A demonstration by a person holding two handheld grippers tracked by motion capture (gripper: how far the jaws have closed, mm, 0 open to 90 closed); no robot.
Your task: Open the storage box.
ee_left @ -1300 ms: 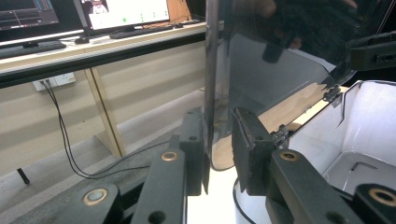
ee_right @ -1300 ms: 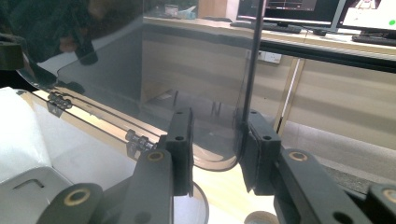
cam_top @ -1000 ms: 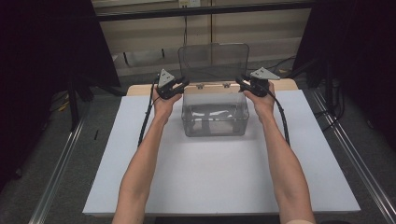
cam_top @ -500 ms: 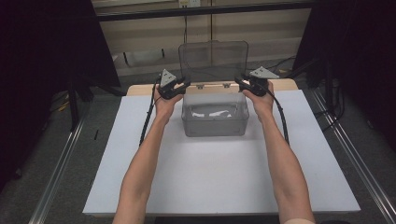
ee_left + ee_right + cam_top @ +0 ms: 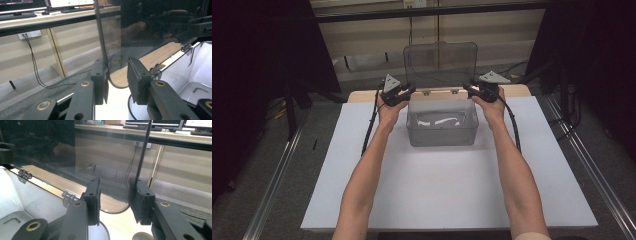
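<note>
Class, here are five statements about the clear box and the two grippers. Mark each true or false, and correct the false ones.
1. The lid stands upright, open. True.
2. The box sits on a white board. True.
3. The left gripper hovers over the near edge of the board. False: it is at the lid's left edge, by the box's back corner.
4. The lid lies flat on the board. False: it is hinged to the box's back rim.
5. The right gripper is at the lid's right edge. True.
</note>
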